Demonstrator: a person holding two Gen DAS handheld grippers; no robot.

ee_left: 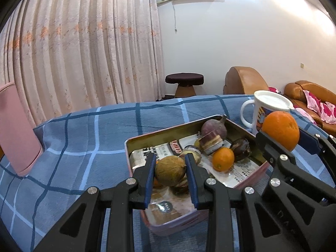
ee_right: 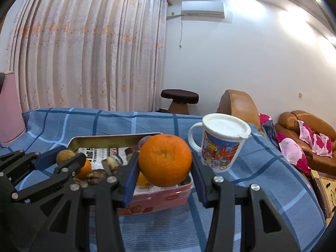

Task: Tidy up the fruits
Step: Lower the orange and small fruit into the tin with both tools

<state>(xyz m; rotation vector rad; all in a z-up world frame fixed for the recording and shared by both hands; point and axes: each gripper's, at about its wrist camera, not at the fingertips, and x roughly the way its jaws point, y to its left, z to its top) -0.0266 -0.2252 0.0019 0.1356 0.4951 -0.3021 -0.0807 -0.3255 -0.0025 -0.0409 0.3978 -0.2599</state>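
Note:
A pink metal tin (ee_left: 134, 139) (ee_right: 163, 199) lined with printed paper sits on the blue checked cloth. It holds a small orange (ee_left: 223, 159), purple fruits (ee_left: 214, 128), a dark fruit (ee_left: 241, 147) and a cut layered piece (ee_left: 211, 143). My left gripper (ee_left: 170, 169) (ee_right: 63, 157) is shut on a brown round fruit (ee_left: 170, 170) (ee_right: 65, 156), held just above the tin's near end. My right gripper (ee_right: 164, 163) (ee_left: 281, 133) is shut on a large orange (ee_right: 165, 160) (ee_left: 281, 130), held above the tin's right side.
A white lidded mug with a cartoon print (ee_right: 222, 145) (ee_left: 264, 111) stands right of the tin. A pink box (ee_left: 19, 132) stands at the left on the cloth. Behind are curtains, a stool (ee_left: 184, 82) and brown sofas (ee_right: 304, 134).

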